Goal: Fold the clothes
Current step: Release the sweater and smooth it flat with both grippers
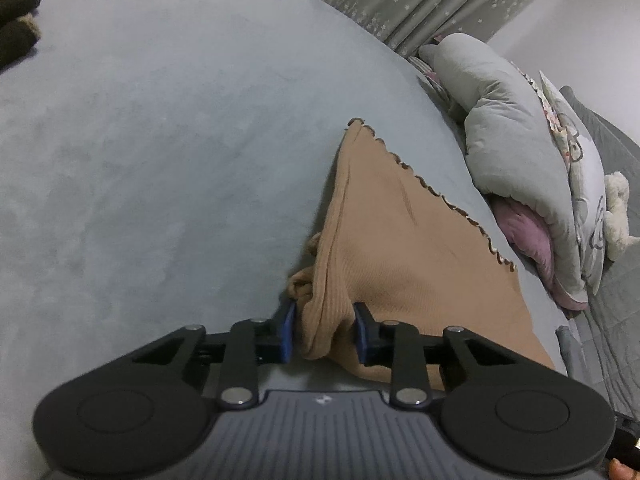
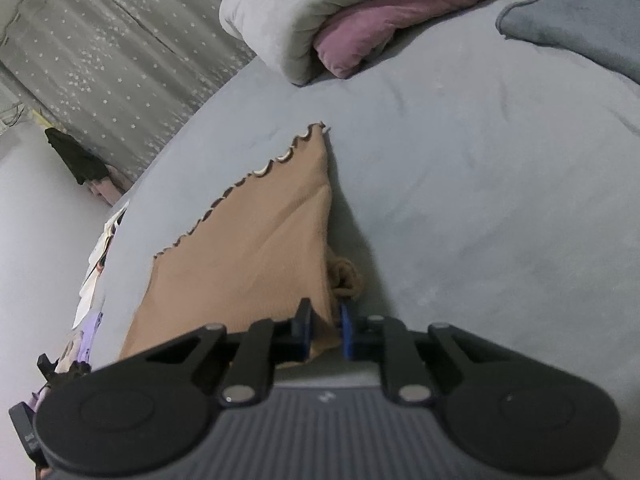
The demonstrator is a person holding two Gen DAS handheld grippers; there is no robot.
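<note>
Garment (image 1: 404, 248): tan ribbed knit cloth, matt, with a dark crinkled trim along one edge. Bed (image 1: 168, 152) cover: grey-blue cloth, soft, short-napped, matt. Curtain (image 2: 100, 52): thin grey fabric printed with small pale stars. Duvet (image 1: 516, 148): plush grey cloth over a mauve lining. Left tool (image 1: 325, 332) and right tool (image 2: 325, 330): matt black plastic arms, bright metal pivot pins, blue pads, ribbed grey body.

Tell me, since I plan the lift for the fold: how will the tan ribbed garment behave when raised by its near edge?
Probably floppy: the tan ribbed garment bunches between the left gripper fingers. Likely light, being thin knit. It should drag across the bedsheet rather than slide.
</note>
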